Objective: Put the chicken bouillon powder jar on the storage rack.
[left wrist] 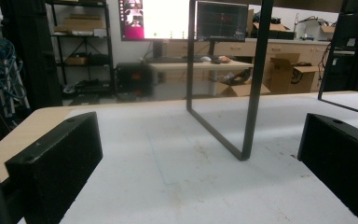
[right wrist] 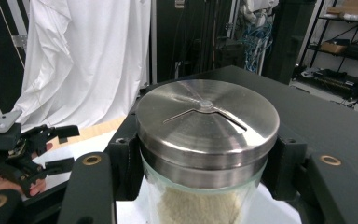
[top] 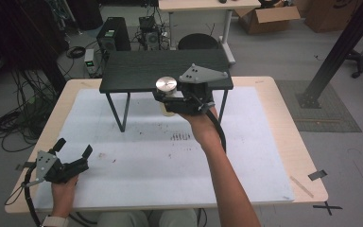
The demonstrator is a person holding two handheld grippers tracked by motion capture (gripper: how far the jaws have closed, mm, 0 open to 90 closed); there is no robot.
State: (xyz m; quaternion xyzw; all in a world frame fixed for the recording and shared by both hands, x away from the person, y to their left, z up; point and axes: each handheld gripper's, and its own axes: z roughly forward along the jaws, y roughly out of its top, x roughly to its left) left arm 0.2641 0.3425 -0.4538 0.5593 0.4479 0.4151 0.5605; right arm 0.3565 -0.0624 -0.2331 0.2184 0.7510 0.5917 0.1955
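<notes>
The jar (right wrist: 205,154) is made of clear glass and has a round, shiny metal lid (right wrist: 207,122). The lid is flat on top, with a thin raised line and a little knob in the middle. Inside the jar is something pale and grainy, like rice or crumbs.

The right gripper (top: 166,100) holds the jar by its sides, just under the lid, with its black jaws pressed on the glass. The jar is up in the air, at the front edge of the small black table (top: 137,71), which stands on the white mat (top: 160,161).

The left gripper (top: 73,149) sits near the front left corner of the mat, far from the jar. Its jaws are wide apart with nothing between them.
</notes>
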